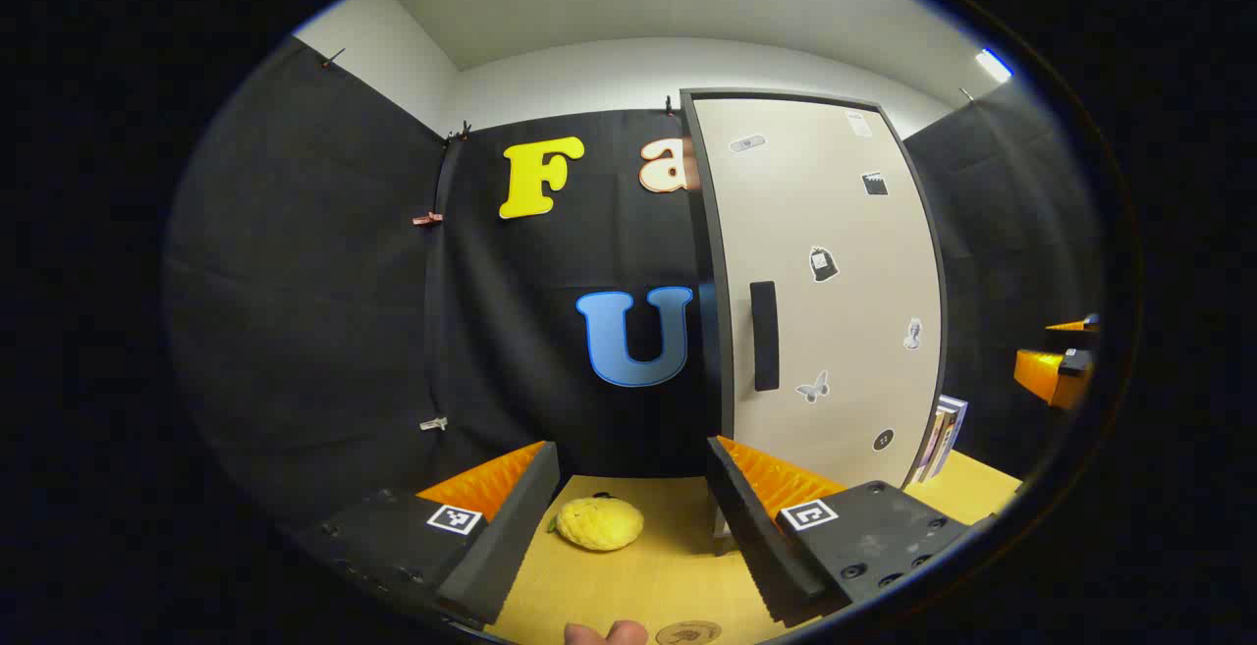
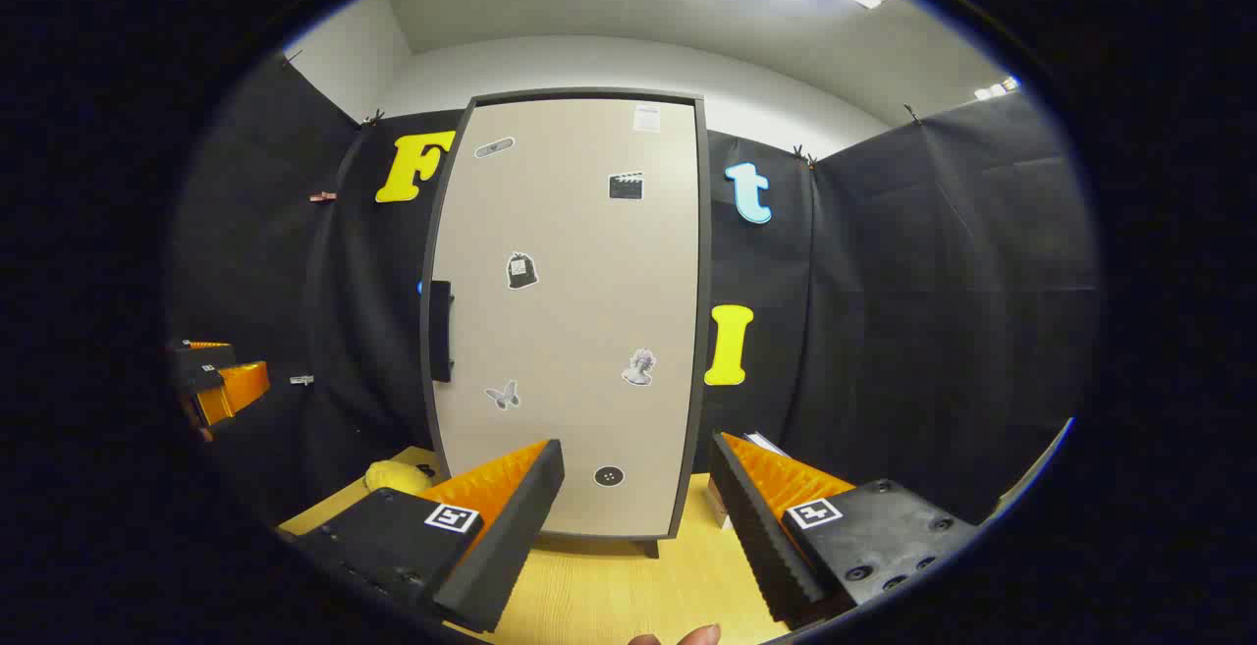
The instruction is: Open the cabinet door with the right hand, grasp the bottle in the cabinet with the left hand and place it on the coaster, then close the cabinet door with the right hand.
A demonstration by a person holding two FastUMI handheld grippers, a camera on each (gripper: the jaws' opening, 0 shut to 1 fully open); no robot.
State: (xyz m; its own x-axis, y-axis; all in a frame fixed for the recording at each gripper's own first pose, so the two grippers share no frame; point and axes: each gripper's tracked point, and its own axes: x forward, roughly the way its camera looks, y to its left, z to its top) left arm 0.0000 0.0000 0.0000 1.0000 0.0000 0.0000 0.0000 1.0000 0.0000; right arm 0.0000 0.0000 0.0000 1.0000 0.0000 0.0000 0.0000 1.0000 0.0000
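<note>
So we're right at the start here: the cabinet door (image 2: pixel 570 311) is fully closed, so the bottle is presumably inside, hidden from us. Our right tool (image 2: pixel 636 517) has its fingers spread wide with nothing between them, facing the door head-on but well short of it. The dark handle (image 2: pixel 441 331) sits on the door's left edge, so next we'd swing the right tool left and forward, then get hold of that handle and pull. Our left tool (image 1: pixel 633 517) is wide open too, hovering over the counter (image 1: pixel 668 576) near a yellow lumpy thing (image 1: pixel 599 523). The coaster (image 1: pixel 687 633) looks to be that round disc at the near counter edge.
</note>
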